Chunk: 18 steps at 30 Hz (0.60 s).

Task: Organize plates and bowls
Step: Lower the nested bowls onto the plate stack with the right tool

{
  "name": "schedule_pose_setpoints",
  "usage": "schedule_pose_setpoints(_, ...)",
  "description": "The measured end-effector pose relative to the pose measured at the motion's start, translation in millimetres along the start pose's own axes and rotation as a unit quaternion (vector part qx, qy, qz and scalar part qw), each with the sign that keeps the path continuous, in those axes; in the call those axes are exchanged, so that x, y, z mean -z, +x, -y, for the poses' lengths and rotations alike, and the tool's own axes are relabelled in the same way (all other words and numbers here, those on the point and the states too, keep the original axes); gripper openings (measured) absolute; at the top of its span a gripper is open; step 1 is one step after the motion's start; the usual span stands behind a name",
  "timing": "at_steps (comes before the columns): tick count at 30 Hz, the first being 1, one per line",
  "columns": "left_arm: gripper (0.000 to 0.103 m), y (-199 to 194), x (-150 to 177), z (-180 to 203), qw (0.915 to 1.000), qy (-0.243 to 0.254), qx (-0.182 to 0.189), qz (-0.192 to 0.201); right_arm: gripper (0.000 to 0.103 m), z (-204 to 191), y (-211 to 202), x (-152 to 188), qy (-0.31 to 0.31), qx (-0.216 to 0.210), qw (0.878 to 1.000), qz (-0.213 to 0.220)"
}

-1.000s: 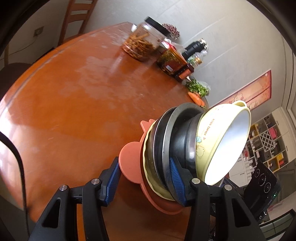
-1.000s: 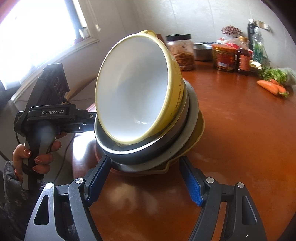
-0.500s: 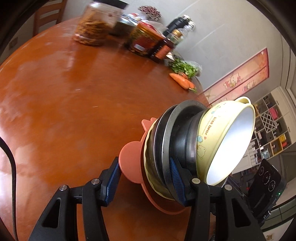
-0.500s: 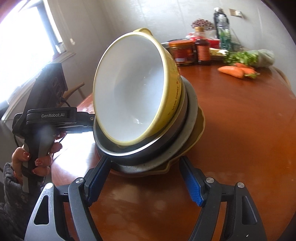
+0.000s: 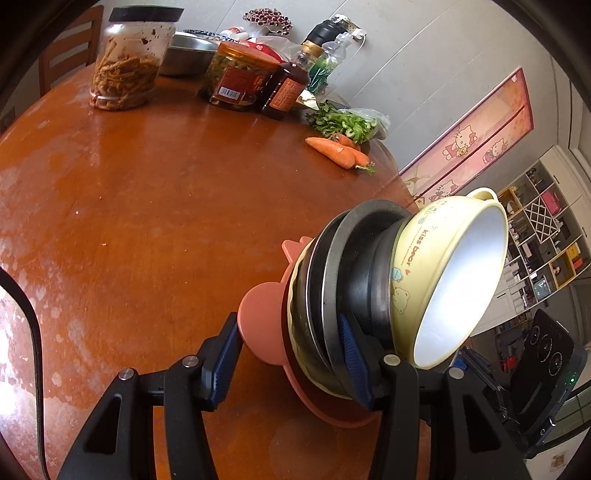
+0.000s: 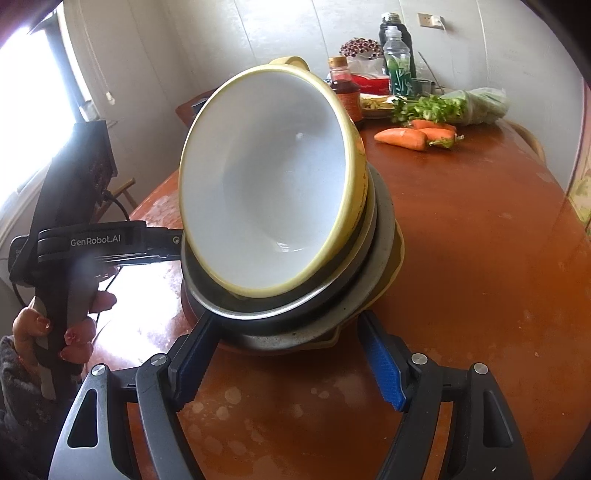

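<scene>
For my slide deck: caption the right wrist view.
Right gripper clamps a tilted stack of plates topped by a yellow bowl over a wooden table.

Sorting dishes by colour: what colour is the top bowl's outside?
Pale yellow bowl with cartoon bears, clearest in the left wrist view.

Bright window [image 6: 22,122] on a pale wall [image 6: 280,33], wooden chair [image 5: 66,59], cubby shelving [image 5: 543,236] beyond

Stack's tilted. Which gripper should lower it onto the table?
Left. The left gripper clamps the stack across its layers near the rim; the right gripper only straddles its lower edge, and I cannot tell whether those pads press.
</scene>
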<state>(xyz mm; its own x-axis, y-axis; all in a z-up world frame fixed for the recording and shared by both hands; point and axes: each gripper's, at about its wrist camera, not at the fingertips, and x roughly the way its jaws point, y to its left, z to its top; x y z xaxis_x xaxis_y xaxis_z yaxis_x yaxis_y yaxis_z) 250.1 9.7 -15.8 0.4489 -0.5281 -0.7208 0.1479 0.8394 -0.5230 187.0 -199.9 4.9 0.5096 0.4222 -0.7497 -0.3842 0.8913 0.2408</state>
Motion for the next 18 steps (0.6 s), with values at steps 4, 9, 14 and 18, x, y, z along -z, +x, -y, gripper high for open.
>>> schedule_pose_setpoints(4,0.052,0,1,0,1.0,-0.003,-0.002,0.0,0.078,-3,0,0,0.002,0.004,1.0,0.0)
schedule_pose_setpoints(9,0.054,-6,5,1,0.9997,0.002,-0.02,0.011,0.078,-7,1,-1,0.004,0.012,1.0,0.001)
schedule_pose_setpoints(14,0.054,-17,7,1,0.999,0.012,-0.033,0.029,0.078,-15,-3,0,-0.003,0.024,1.0,0.009)
schedule_pose_setpoints(18,0.055,-24,11,0,0.9985,0.016,-0.038,0.037,0.078,-20,-6,2,-0.003,0.028,1.0,0.011)
